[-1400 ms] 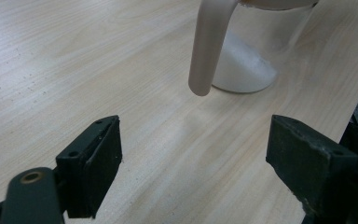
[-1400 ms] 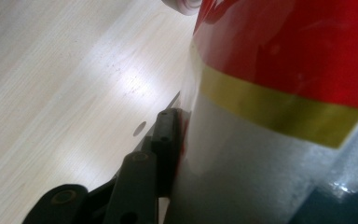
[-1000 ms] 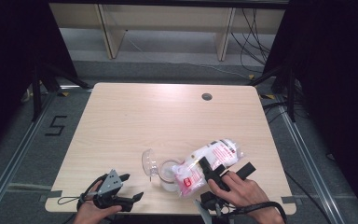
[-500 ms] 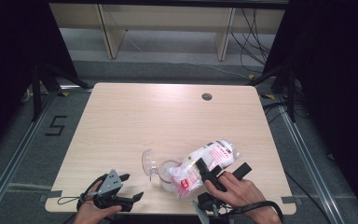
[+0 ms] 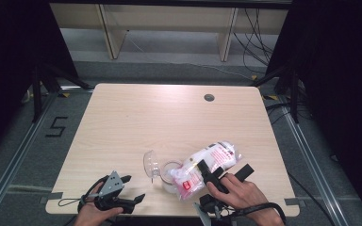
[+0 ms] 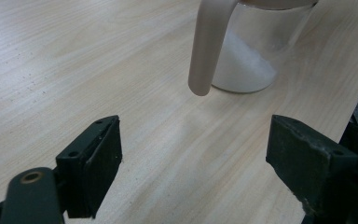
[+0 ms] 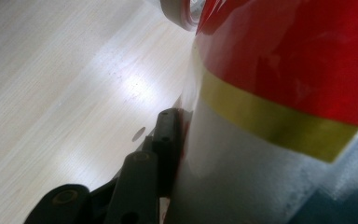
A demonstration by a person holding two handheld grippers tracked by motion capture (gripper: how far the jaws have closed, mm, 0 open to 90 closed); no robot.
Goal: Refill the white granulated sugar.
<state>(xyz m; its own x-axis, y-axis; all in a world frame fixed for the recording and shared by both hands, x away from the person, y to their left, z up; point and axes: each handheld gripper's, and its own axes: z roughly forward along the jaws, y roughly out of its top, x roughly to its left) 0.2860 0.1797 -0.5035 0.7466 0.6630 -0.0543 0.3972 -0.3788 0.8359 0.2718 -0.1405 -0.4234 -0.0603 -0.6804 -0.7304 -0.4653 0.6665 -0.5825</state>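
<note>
Near the front edge of the worktop (image 5: 122, 122), right claw (image 5: 206, 170) clamped on a tilted white bag (image 5: 207, 162) with its mouth over a clear jug (image 5: 167, 172) part-filled with white powder; left claw (image 5: 127, 193) idle, jaws wide, holding nothing. Risk of powder spilling past the rim if the soft bag sags or slips. Bag mouth and jug rim mostly hidden behind the bag; lettering unreadable.

My left gripper (image 5: 128, 187) is black, topped by a grey three-cornered plate, with a thin black cable looping off behind it. Its two jaws are blocky black pads with small screw holes. My right gripper (image 5: 217, 176) is black too, a dark cable trailing behind it
</note>
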